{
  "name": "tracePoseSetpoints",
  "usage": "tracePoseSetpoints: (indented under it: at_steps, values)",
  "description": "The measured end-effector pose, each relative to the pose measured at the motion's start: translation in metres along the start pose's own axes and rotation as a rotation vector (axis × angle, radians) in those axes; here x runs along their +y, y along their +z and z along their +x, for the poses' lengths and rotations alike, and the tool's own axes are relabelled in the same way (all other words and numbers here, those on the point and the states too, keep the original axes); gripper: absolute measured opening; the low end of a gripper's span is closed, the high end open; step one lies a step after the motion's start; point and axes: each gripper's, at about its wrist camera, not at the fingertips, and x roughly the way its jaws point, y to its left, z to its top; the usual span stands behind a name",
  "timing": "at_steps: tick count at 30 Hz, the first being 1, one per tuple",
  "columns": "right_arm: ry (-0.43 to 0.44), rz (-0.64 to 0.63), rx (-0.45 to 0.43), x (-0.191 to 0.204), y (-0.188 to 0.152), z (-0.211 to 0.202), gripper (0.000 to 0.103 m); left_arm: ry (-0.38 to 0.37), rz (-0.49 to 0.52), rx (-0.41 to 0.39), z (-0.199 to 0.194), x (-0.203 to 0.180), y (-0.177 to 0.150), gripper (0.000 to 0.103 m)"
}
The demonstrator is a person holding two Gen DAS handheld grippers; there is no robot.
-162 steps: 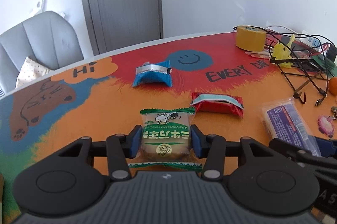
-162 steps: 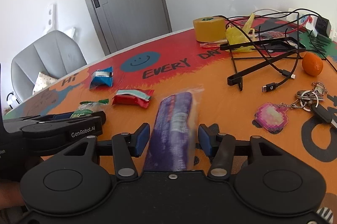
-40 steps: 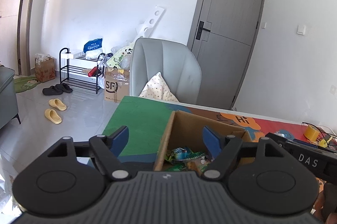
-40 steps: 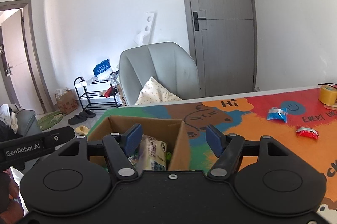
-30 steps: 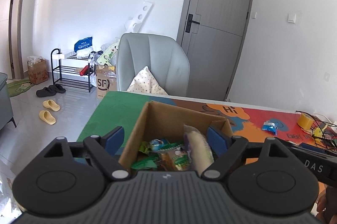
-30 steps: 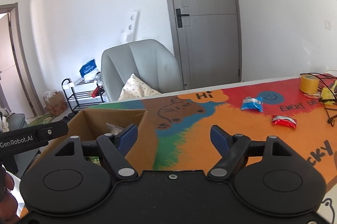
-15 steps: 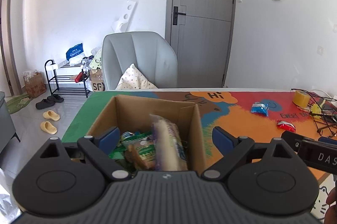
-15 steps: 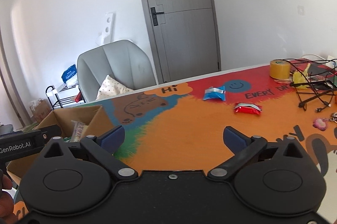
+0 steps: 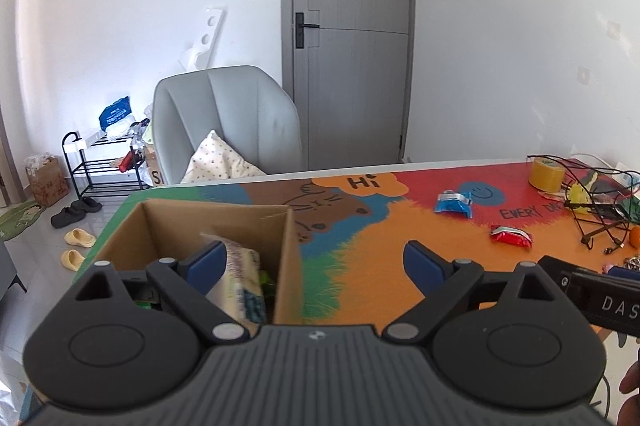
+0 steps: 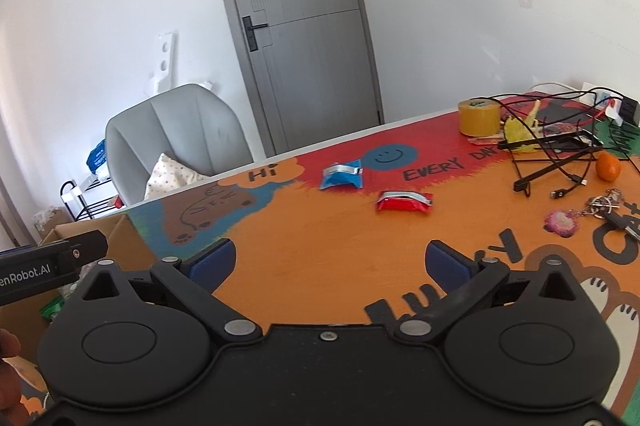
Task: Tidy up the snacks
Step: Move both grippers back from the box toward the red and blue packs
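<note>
Status: partly complete. The cardboard box (image 9: pixel 216 226) already contains several snack packets. Two remain outside it on the counter (image 10: pixel 320 242): the blue packet (image 10: pixel 341 174) and, beyond it from the box, the red packet (image 10: pixel 404 201). The left hand-held gripper (image 9: pixel 312 262) and right hand-held gripper (image 10: pixel 328 262) are both spread wide and empty.

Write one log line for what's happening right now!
left tongs: open | right tongs: open | blue snack, red snack: on table | box: has snacks
</note>
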Motion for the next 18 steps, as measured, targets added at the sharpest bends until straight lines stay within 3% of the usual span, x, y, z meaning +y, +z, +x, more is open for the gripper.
tracePoseSetpoints:
  at_steps: [18]
  values:
    - [-0.051,0.039,0.018,-0.045,0.018,0.028,0.103,-0.011,0.037,0.058,0.044,-0.049,0.014,0.098]
